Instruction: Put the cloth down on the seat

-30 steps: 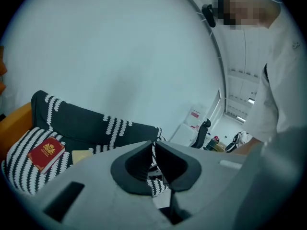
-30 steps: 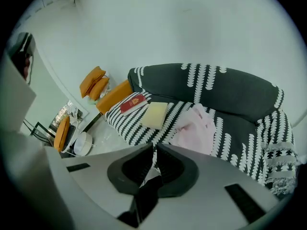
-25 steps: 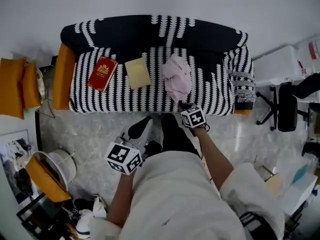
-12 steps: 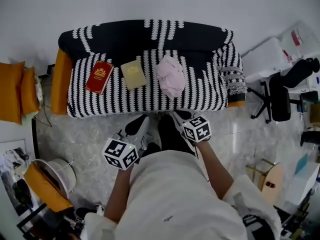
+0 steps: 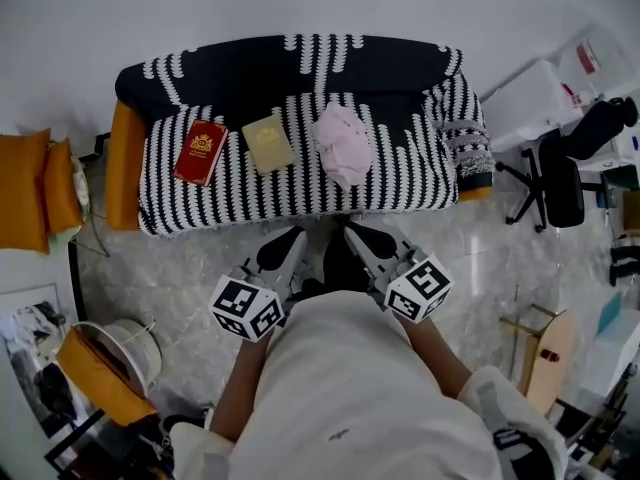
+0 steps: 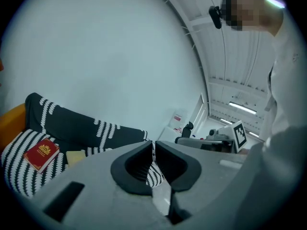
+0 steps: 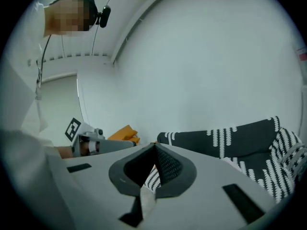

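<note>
Cloth (image 5: 343,145), pink and crumpled, is lying on the seat of the striped sofa (image 5: 200,203), to the right of the tan book (image 5: 268,144) and the red book (image 5: 201,151) on that seat. The left gripper (image 5: 293,246) and the right gripper (image 5: 358,238) are hovering off the sofa's front edge, over the floor, each with its fingers pressing together on nothing. Both are pointing toward the sofa, the cloth lying well beyond their fingers and touching neither.
</note>
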`<state>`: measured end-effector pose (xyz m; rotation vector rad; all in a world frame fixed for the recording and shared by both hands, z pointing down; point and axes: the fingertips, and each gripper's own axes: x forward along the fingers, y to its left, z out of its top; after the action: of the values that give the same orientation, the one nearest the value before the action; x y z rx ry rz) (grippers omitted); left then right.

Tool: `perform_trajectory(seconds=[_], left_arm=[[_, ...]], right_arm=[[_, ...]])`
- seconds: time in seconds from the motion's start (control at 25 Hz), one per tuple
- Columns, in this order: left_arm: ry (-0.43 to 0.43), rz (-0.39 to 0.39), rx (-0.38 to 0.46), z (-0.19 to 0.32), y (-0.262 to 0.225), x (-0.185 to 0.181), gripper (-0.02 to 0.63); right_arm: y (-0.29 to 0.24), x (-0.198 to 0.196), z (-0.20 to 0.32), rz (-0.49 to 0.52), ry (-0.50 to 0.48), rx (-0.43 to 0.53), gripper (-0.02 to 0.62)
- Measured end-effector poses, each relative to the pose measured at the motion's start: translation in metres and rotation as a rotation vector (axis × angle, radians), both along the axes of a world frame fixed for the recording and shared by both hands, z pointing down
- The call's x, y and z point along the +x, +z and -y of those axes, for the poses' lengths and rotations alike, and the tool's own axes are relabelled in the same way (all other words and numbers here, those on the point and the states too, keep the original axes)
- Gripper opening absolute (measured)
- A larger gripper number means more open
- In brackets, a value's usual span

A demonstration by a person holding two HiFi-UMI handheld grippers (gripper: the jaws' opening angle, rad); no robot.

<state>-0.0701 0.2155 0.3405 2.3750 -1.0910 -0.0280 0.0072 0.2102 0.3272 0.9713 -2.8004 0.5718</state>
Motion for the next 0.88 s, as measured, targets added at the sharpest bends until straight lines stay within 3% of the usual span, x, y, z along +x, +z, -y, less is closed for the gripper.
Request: perform_trajectory(seconds=[0.12, 0.64, 0.88], left_arm=[[-0.001, 0.014, -0.019, -0.007, 0.008, -0.002, 0.029], [-0.012, 0.047, -0.027, -0.015, 0.011, -0.004, 0.029], [-0.01, 0.048, -0.042, -0.017, 0.017, 0.0, 0.029]], right_arm=[[-0.007, -0.01, -0.011, 0.068, -0.026, -0.023, 0.008], [0.003, -0.022, -0.018, 0.017, -0.111, -0.031, 0.008], [0.014, -0.01, -0.021, 0.034, -0.074, -0.089, 0.008]])
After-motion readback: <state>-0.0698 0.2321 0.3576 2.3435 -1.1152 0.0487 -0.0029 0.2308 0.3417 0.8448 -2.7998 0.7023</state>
